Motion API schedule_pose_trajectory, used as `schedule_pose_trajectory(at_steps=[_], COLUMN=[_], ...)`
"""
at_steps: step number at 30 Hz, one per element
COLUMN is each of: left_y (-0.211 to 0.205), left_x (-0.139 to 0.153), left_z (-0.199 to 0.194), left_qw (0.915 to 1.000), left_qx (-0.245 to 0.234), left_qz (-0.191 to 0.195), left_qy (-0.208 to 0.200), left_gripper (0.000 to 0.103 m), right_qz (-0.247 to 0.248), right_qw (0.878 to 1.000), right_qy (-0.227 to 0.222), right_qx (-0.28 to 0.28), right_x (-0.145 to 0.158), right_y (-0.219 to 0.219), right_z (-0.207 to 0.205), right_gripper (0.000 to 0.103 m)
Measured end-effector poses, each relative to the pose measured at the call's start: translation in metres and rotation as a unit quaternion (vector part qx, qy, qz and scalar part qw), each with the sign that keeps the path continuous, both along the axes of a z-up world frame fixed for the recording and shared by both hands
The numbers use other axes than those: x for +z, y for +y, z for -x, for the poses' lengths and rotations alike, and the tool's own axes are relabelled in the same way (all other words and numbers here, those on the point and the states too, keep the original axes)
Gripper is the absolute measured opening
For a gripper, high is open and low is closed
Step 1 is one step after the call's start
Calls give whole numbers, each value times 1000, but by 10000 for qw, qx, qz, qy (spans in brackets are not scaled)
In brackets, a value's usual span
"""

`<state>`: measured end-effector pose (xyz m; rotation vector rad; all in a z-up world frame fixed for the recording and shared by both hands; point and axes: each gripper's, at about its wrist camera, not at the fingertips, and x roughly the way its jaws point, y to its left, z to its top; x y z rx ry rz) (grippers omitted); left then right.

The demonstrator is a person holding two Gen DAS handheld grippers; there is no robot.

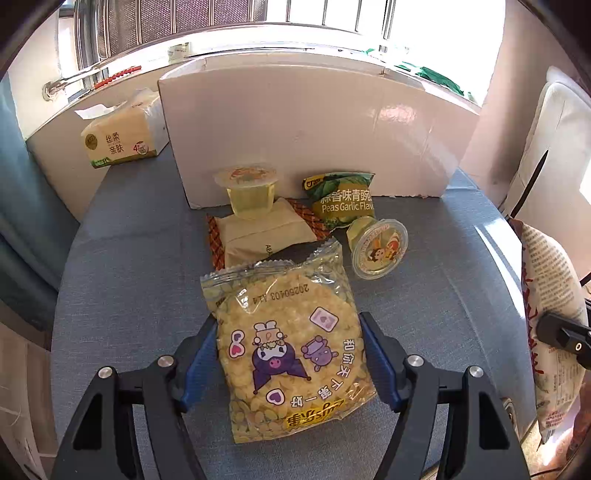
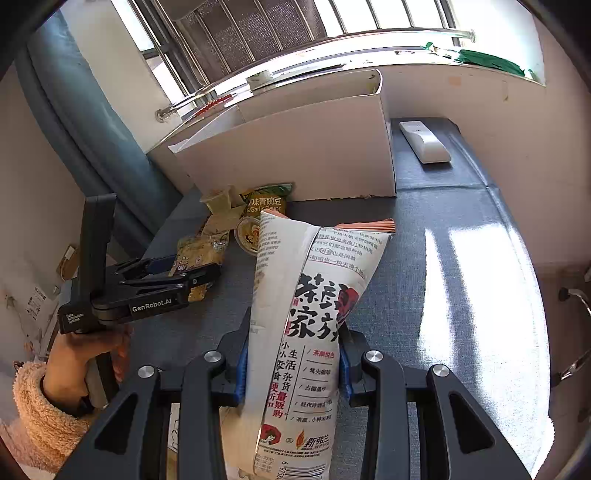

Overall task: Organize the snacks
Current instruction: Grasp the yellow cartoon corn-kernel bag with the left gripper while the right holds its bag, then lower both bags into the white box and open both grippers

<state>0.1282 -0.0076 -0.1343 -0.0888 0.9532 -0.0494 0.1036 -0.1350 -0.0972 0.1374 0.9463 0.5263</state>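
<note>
Beside the cardboard box (image 1: 314, 129), the beige packet (image 1: 266, 236) lies half hidden under the yellow snack bag (image 1: 288, 343) and a jelly cup (image 1: 251, 192).

I see a blue-grey table (image 1: 122, 236) below a barred window (image 2: 266, 33) pouring bright daylight onto pale walls (image 2: 480, 107), with a blue curtain (image 2: 85, 122) at left.

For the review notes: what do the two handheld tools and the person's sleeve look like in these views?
Both are matte black plastic two-finger tools with blue pads inside the fingers and silver round bolts at the linkage joints. The left tool has a black upright handle and white "GenRobot.AI" lettering on its side. The right tool shows the same build. The left hand emerges from a fluffy cream fleece sleeve.
</note>
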Motion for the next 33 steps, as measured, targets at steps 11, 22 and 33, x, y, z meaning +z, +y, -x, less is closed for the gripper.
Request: schedule_pose_trajectory(at_steps=[11, 22, 33], left_y=[34, 51, 79], left_x=[109, 167, 143], left_z=[5, -137, -180], left_qw=[9825, 9780, 9843], left_qx=[-385, -536, -115], left_qz=[818, 795, 1060], left_qy=[-1626, -1855, -1405], left_gripper=[76, 76, 103], right_qz=[-431, -421, -606], right_qw=[9964, 9945, 9969], right_qy=[-703, -947, -351], right_qx=[193, -154, -352], right_x=[58, 123, 99], right_y=[16, 41, 47], right_z=[-39, -185, -252], right_gripper=[40, 40, 103])
